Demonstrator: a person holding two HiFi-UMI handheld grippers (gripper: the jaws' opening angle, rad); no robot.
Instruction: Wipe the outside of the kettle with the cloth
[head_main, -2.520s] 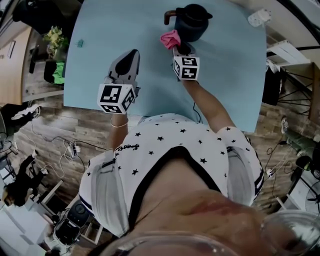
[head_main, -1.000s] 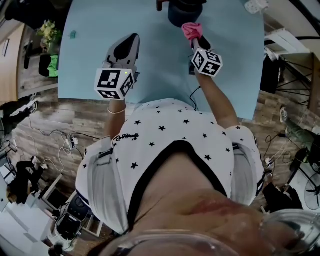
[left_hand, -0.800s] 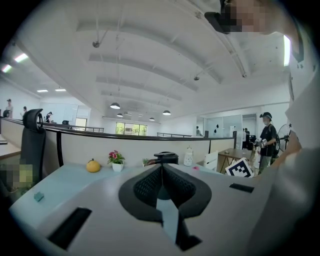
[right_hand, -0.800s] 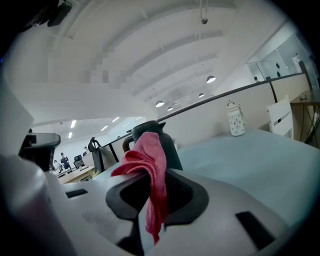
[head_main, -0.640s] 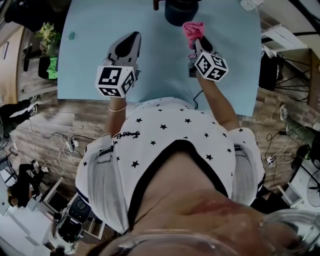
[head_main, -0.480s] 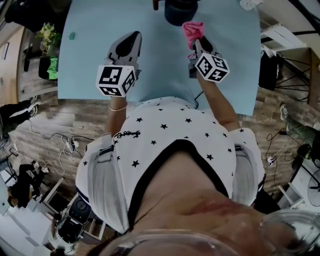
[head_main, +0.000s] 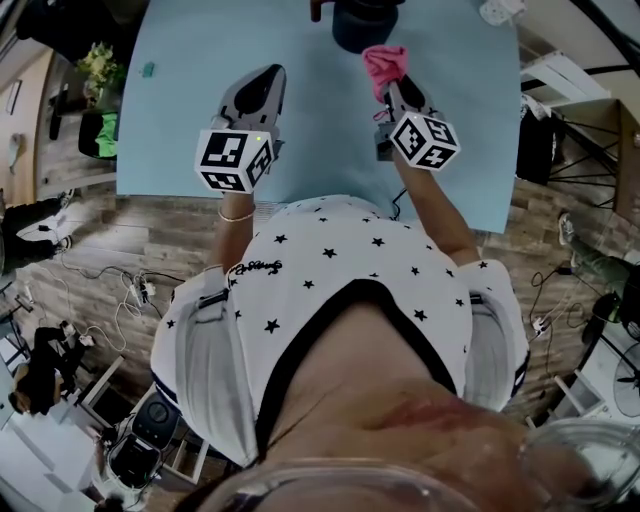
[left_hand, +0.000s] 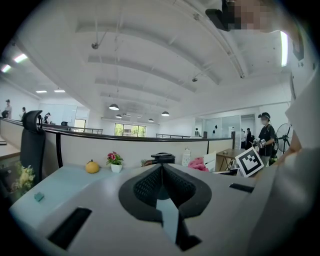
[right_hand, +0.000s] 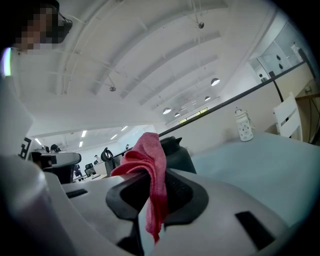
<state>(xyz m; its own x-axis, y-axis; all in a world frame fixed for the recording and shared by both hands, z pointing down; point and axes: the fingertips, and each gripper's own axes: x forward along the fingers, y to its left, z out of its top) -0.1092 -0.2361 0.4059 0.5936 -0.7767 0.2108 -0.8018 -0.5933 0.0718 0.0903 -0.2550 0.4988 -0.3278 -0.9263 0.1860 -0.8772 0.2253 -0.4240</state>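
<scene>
While the right gripper (head_main: 388, 86) kept fingers clamped on the pink cloth (head_main: 383, 60) just beside the dark kettle (head_main: 364, 20) at the tabletop's (head_main: 200, 60) far edge, the left gripper (head_main: 263, 84) hovered nearer the front edge, its fingers pressed together and empty.

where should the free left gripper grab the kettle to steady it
Probably the handle, which juts from the left side of the kettle, nearest the left gripper. Come in from the left; the cloth in the right gripper occupies the front right.

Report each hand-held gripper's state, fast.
Left hand-held gripper: closed, jaws together, holding nothing.
Right hand-held gripper: closed on the crumpled pink cloth.
</scene>
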